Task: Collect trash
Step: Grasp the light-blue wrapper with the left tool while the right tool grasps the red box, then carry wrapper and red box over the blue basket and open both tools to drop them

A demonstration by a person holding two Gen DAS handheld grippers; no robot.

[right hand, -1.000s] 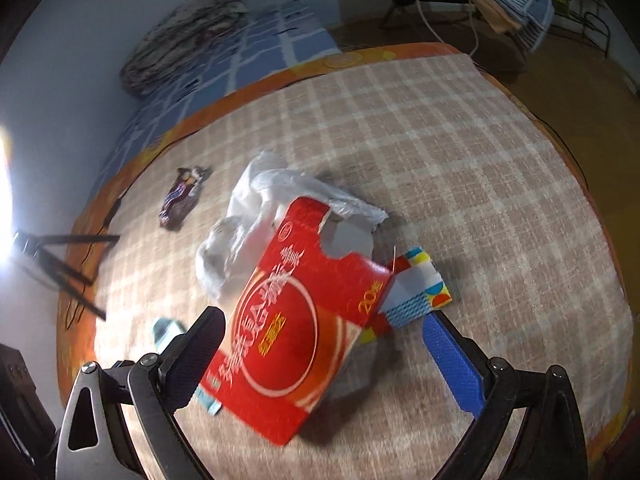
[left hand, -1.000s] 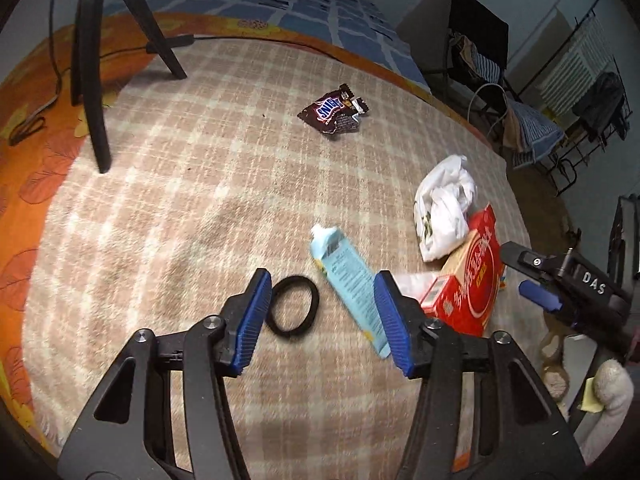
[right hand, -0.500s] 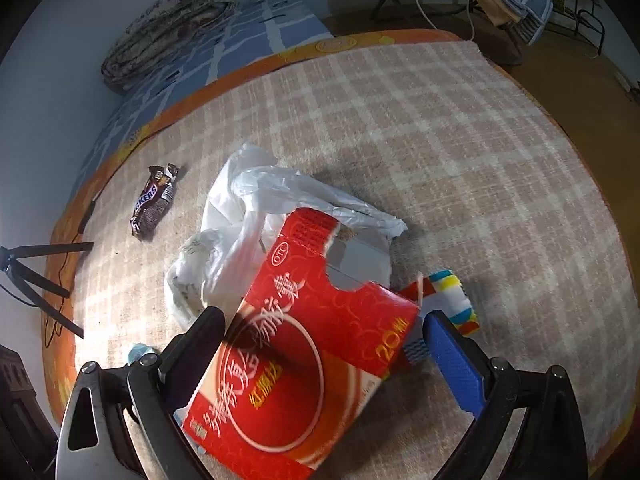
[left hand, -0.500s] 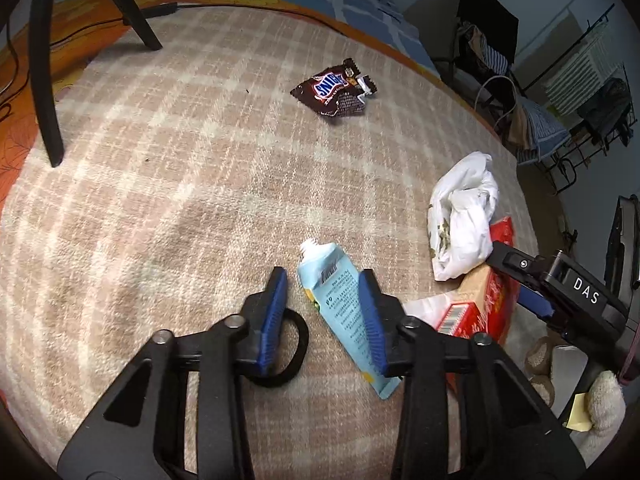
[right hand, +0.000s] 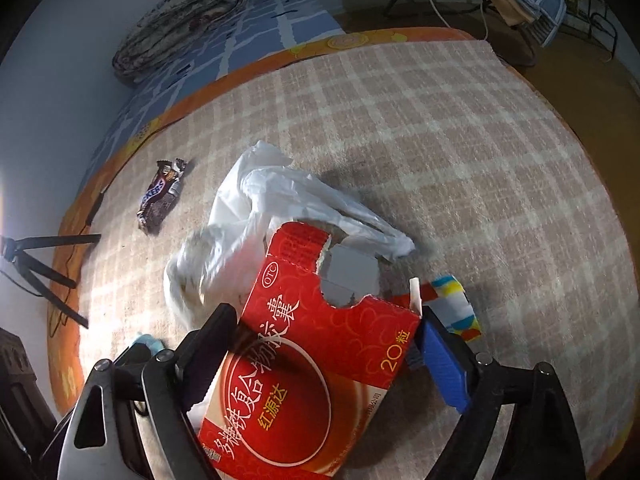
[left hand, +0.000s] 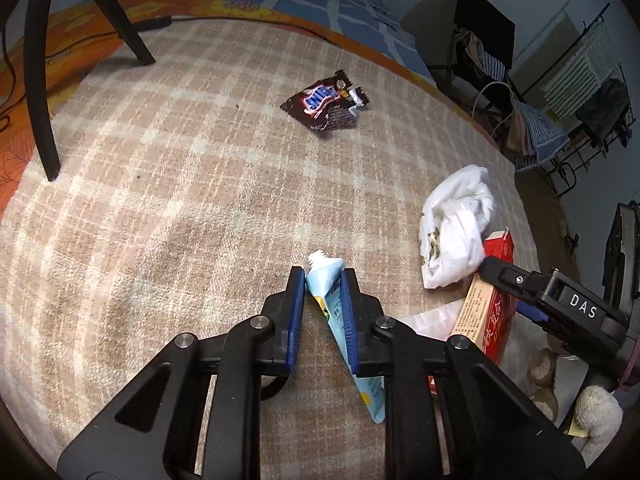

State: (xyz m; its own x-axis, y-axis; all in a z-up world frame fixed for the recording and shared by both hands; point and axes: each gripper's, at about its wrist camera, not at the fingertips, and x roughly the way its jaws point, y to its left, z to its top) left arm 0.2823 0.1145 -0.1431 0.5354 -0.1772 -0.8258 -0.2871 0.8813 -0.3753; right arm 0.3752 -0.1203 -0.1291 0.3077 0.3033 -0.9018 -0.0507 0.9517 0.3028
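My left gripper [left hand: 322, 292] is shut on a light-blue tube [left hand: 326, 280] lying on the checked blanket [left hand: 180, 200]. My right gripper [right hand: 324, 328] is shut on a red carton [right hand: 320, 348] and shows at the right of the left wrist view [left hand: 560, 308]. A crumpled white plastic bag [right hand: 256, 216] lies just beyond the carton, also seen in the left wrist view [left hand: 456, 224]. A brown candy wrapper [left hand: 324, 106] lies farther off, at the left of the right wrist view [right hand: 160, 196]. A small colourful packet [right hand: 456, 308] lies by the right finger.
A black tripod [left hand: 40, 92] stands at the blanket's far left. A black ring [left hand: 276, 386] lies under my left gripper. A rack of clothes [left hand: 532, 120] stands beyond the bed. A folded quilt [right hand: 180, 20] lies at the bed's far end.
My left gripper moved forward and closed its fingers onto the blue tube. My right gripper closed onto the red carton.
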